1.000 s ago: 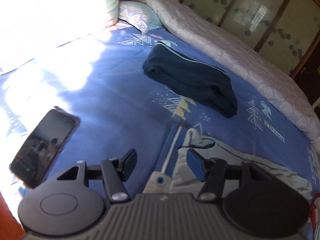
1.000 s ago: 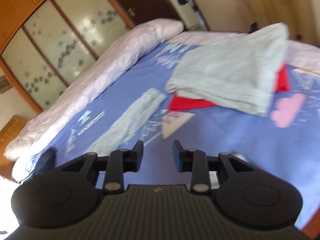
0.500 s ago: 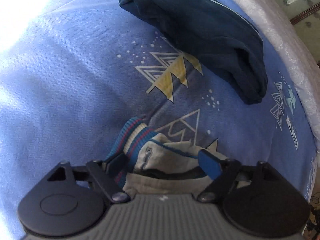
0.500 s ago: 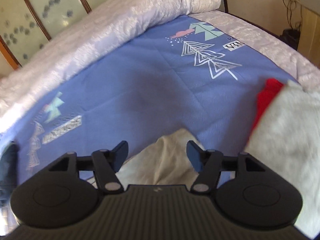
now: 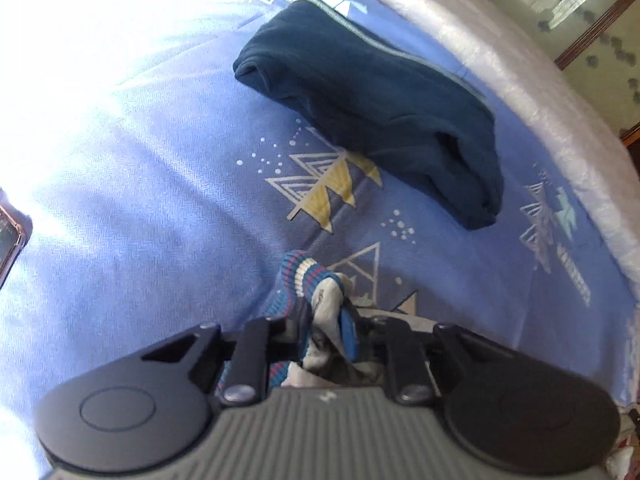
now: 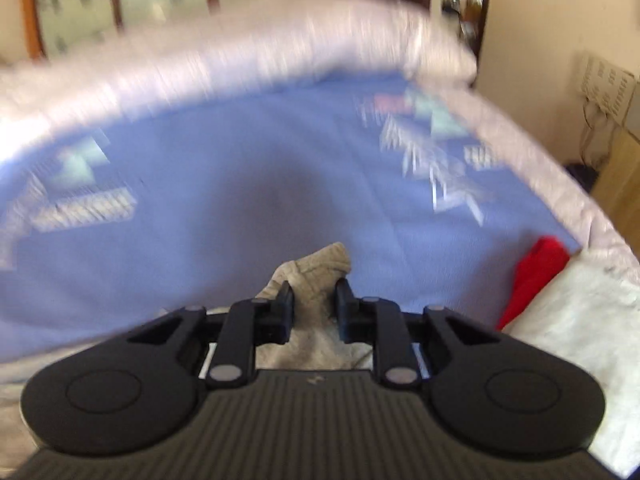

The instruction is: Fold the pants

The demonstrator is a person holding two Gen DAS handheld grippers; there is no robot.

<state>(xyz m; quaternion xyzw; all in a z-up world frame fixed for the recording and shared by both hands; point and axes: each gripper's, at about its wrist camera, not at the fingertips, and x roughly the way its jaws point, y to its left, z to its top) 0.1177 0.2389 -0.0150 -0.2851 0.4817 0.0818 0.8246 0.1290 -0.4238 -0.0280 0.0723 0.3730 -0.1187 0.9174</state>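
Gripping stage, nothing folded yet as far as I can judge: both grippers have hold of the pants, no crease made.

Left side: left gripper has just been closing, and its jaws are now clamped together on the striped ribbed waistband of the pants, with cloth bunched between the pads. Phone sits at the far left edge of that view, well apart. Navy garment, already folded, lies further up the blue bedsheet, apart from the grip point. Pale quilt runs along the far side of the bed.

Right side: right gripper has also just been closing; its jaws pinch a hump of the grey fabric, which pokes out past the fingertips. View is motion-blurred. A red item and a white folded piece sit at the right edge, near but not touching.

Pants look: light grey knit, soft and limp, blue/red/cream striped rib at the waist. They lie on the sheet right under both grippers, crumpled at the pinch points. Overall layout mostly hidden by the gripper bodies, so can't tell how flat the legs lie.

Left to do: lift, spread or align, make every fold.
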